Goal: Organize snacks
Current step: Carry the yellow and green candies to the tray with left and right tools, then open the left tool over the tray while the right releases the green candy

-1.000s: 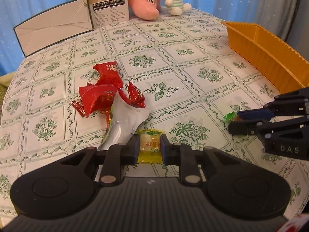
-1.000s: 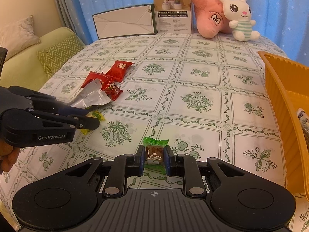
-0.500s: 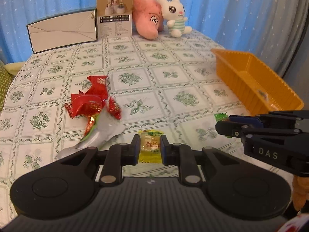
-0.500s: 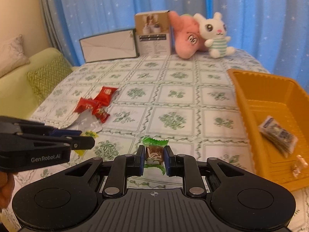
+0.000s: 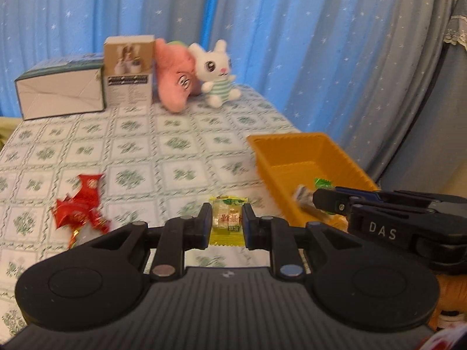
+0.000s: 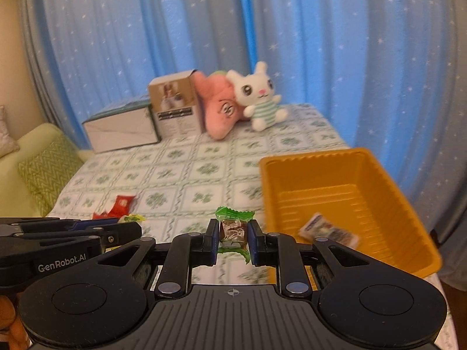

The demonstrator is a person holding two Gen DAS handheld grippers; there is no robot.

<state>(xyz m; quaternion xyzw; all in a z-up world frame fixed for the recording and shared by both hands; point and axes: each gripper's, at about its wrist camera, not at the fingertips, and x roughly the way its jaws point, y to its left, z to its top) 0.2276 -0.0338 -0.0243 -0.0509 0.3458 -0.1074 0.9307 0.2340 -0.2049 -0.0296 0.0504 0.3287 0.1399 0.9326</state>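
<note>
My left gripper [image 5: 226, 218] is shut on a yellow candy [image 5: 227, 218] and holds it above the table, left of the orange tray [image 5: 292, 141]. My right gripper [image 6: 233, 232] is shut on a green-wrapped candy [image 6: 233, 230], raised beside the tray's near left edge [image 6: 264, 192]. A wrapped snack [image 6: 328, 230] lies inside the tray. Red snack packets [image 5: 81, 201] lie on the tablecloth at the left, also in the right wrist view [image 6: 122, 202]. The right gripper shows in the left wrist view [image 5: 321, 199]; the left one shows in the right wrist view [image 6: 134, 230].
A white box [image 5: 61, 87], a brown carton [image 5: 130, 70], a pink plush [image 5: 175, 78] and a white bunny plush [image 5: 217, 73] stand at the table's far edge before blue curtains. A green sofa with cushion [image 6: 43, 172] is left of the table.
Both grippers have risen higher and tilted up, each keeping its candy. The right gripper has moved toward the tray, so more of the tray's inside shows.
</note>
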